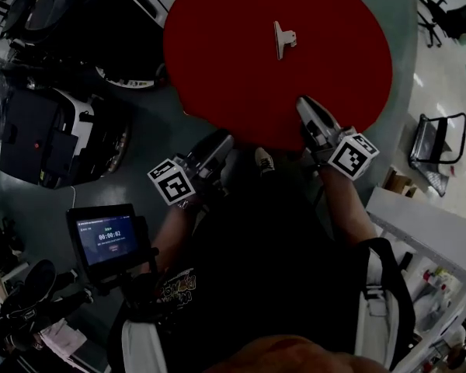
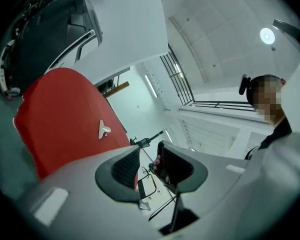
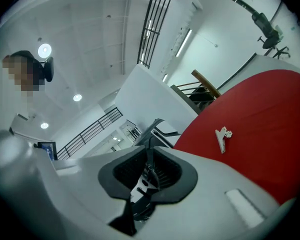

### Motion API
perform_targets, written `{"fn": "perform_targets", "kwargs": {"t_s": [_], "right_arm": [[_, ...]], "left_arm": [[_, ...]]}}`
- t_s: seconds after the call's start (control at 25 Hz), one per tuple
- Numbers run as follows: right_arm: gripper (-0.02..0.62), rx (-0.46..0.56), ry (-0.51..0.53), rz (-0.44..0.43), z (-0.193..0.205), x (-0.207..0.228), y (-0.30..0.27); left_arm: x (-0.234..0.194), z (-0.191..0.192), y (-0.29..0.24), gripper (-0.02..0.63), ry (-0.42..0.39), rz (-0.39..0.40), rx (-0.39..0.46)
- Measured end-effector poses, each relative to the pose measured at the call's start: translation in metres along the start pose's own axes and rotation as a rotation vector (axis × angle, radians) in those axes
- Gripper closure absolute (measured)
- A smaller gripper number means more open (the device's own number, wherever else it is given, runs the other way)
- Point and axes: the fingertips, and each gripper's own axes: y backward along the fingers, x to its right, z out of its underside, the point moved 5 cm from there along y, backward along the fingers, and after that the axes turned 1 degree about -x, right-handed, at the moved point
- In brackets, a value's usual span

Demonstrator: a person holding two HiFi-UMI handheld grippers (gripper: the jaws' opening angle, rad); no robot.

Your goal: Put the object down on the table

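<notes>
A small white clip [image 1: 284,39] lies alone on the round red table [image 1: 217,53], toward its far side. Neither gripper touches it. My left gripper [image 1: 221,142] hovers at the table's near edge with its jaws apart and nothing between them. In the left gripper view the clip [image 2: 104,129] shows on the red table [image 2: 60,114], well beyond the open gripper [image 2: 147,159]. My right gripper [image 1: 304,103] reaches over the table's near right edge. The right gripper view has the gripper [image 3: 149,156] shut and empty, with the clip [image 3: 222,138] off to the right on the red top [image 3: 270,114].
A small screen [image 1: 105,235] showing a timer stands at the lower left. Dark equipment [image 1: 54,138] sits on the floor to the left of the table. A black chair frame [image 1: 435,142] and a white shelf [image 1: 427,231] stand at the right.
</notes>
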Motion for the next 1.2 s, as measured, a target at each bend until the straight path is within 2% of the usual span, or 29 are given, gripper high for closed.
{"fn": "perform_targets", "kwargs": {"t_s": [0.16, 0.32, 0.48, 0.68, 0.88, 1.04, 1.08, 1.2], "right_arm": [[0.525, -0.021, -0.009, 0.0, -0.029, 0.062, -0.015], [0.523, -0.089, -0.018, 0.112, -0.046, 0.138, -0.033], [0.523, -0.163, -0.055, 0.178, -0.054, 0.209, -0.062], [0.523, -0.269, -0.086, 0.243, -0.041, 0.276, -0.118], [0.523, -0.303, -0.174, 0.339, -0.018, 0.345, -0.166], [0.517, -0.302, -0.223, 0.37, -0.023, 0.378, -0.187], [0.495, -0.296, -0.228, 0.367, -0.024, 0.382, -0.191], [0.499, -0.295, -0.216, 0.333, -0.026, 0.379, -0.202]], "left_arm": [[-0.003, -0.004, -0.028, 0.451, -0.02, -0.027, 0.013], [-0.002, -0.011, -0.041, 0.448, -0.052, -0.073, 0.067], [0.0, -0.01, -0.049, 0.448, -0.059, -0.131, 0.121], [-0.004, -0.006, -0.036, 0.448, -0.051, -0.235, 0.224], [-0.027, -0.006, -0.022, 0.448, -0.028, -0.328, 0.29], [-0.031, -0.01, -0.024, 0.448, -0.018, -0.39, 0.301], [-0.031, -0.01, -0.022, 0.448, -0.018, -0.401, 0.304], [-0.033, -0.004, -0.011, 0.448, -0.008, -0.43, 0.314]]}}
